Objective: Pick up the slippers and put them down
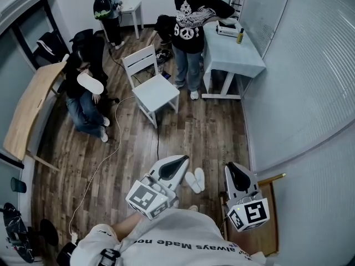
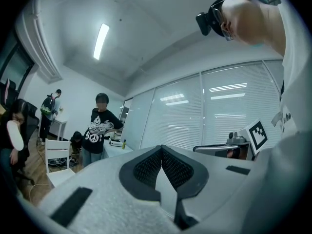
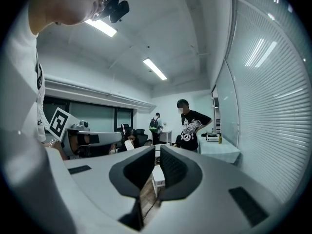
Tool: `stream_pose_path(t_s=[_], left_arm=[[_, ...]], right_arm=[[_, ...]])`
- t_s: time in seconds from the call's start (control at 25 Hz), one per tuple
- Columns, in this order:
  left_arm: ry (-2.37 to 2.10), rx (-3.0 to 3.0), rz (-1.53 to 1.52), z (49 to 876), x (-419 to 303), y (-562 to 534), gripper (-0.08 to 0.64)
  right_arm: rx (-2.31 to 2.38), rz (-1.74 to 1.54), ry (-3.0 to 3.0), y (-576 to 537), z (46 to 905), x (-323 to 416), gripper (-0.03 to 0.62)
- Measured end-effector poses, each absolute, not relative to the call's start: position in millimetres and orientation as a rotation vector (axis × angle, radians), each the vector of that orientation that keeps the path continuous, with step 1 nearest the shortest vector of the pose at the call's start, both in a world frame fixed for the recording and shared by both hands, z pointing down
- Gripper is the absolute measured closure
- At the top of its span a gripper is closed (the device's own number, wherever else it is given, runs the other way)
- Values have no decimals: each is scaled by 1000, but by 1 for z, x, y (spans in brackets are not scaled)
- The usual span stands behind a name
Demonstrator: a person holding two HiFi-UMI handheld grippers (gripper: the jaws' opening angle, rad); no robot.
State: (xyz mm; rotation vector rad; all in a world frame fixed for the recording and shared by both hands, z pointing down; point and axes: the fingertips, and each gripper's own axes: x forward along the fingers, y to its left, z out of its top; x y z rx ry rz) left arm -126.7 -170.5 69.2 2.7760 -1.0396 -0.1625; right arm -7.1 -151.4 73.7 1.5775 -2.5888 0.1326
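A pair of white slippers (image 1: 195, 180) lies side by side on the wooden floor, seen in the head view between my two grippers and far below them. My left gripper (image 1: 180, 159) is held up and level, left of the slippers; in the left gripper view its fingertips (image 2: 161, 149) meet and hold nothing. My right gripper (image 1: 231, 166) is up at the slippers' right. Its jaws (image 3: 157, 154) stand almost together with only a thin slit, and nothing is between them. Neither gripper view shows the slippers.
A white chair (image 1: 155, 90) stands mid-room, and a cable (image 1: 111, 148) runs across the floor. A person (image 1: 188, 37) stands by a pale table (image 1: 233, 54); another (image 1: 83, 101) sits at the left. A wooden stool (image 1: 266, 226) is under my right gripper, by the glass wall.
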Motion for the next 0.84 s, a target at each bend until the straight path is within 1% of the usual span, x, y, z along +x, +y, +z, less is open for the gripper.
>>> stream_pose_path(t_s=[0.28, 0.84], left_arm=[[-973, 2767, -179, 71, -111, -176, 549], [-981, 2816, -136, 73, -103, -175, 549]], right_arm=[[1592, 134, -2582, -158, 73, -3, 557], [1599, 113, -2583, -160, 71, 6, 557]])
